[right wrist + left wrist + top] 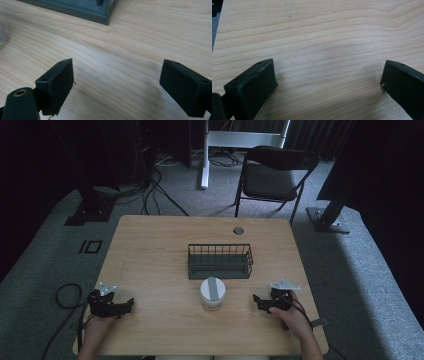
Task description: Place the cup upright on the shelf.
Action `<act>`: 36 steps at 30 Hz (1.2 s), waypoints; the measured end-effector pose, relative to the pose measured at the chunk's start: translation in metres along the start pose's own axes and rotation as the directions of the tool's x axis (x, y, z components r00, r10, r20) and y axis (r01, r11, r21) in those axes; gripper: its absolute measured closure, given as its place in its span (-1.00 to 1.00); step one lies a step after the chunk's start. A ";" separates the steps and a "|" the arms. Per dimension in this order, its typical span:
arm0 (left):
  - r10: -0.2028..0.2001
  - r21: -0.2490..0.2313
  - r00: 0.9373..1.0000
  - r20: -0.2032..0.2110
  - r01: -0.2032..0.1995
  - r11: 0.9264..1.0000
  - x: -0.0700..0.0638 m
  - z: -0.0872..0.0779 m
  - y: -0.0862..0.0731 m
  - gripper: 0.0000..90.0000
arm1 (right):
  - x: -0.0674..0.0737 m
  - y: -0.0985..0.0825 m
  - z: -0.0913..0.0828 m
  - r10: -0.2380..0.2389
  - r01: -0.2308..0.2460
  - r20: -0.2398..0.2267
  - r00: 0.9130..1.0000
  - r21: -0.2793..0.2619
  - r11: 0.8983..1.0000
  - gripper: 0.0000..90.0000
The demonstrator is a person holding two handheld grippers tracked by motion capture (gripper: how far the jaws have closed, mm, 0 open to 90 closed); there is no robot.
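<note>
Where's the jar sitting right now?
In the high view, the jar stands upright on the table, just in front of the wire basket, between the left gripper and right gripper.

Honestly can't tell what's in the jar [213, 294], too small in the high view; right gripper view cuts the dark basket [82, 8] off at the top edge, just 1 corner showing; the blurry clear thing [1, 33] at its left edge is unreadable.

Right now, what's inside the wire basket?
From the high view, the wire basket looks empty; only its dark floor shows through the bars. The dim light and the near wall could hide something small or flat. The jar stands outside, in front of it.
</note>
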State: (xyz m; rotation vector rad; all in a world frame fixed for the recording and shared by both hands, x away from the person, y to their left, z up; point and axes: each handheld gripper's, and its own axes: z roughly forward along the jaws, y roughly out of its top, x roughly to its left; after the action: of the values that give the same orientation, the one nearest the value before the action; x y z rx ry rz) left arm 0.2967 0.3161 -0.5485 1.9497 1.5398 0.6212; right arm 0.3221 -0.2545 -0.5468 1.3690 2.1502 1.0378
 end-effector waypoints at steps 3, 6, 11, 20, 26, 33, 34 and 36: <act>0.000 0.000 1.000 0.000 0.000 1.000 0.000 0.000 0.000 -1.00 | 0.006 0.000 0.002 -0.018 0.018 -0.014 1.000 0.002 1.000 -0.74; 0.000 0.000 1.000 0.000 0.000 1.000 0.000 0.000 0.000 -1.00 | 0.013 0.000 0.005 -0.042 0.042 -0.035 0.998 -0.005 0.999 -0.74; 0.000 0.000 1.000 0.000 0.000 1.000 0.000 0.000 0.000 -1.00 | 0.024 0.001 0.008 -0.064 0.064 -0.064 0.996 -0.009 0.998 -0.71; 0.000 0.000 1.000 0.000 0.000 1.000 0.000 0.000 0.000 -1.00 | 0.043 0.005 0.007 -0.114 0.106 -0.132 0.985 -0.066 0.992 -0.71; 0.000 0.000 1.000 0.000 0.000 1.000 0.000 0.000 0.000 -1.00 | 0.054 0.008 0.006 -0.152 0.138 -0.177 0.972 -0.087 0.987 -0.71; 0.000 0.001 1.000 0.000 0.000 1.000 0.000 0.000 0.000 -1.00 | 0.066 0.011 0.005 -0.192 0.173 -0.217 0.957 -0.104 0.979 -0.71; 0.000 0.000 1.000 0.000 0.000 1.000 0.000 0.000 0.000 -1.00 | 0.068 0.011 0.005 -0.197 0.177 -0.223 0.955 -0.109 0.978 -0.71; 0.000 0.001 1.000 0.000 0.000 1.000 0.000 0.000 0.000 -1.00 | 0.071 0.012 0.005 -0.204 0.182 -0.243 0.948 -0.110 0.977 -0.72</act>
State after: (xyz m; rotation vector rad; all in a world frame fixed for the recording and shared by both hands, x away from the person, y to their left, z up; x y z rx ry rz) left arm 0.2967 0.3161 -0.5485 1.9503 1.5401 0.6210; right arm 0.3003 -0.1861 -0.5366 1.0072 2.3339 1.2667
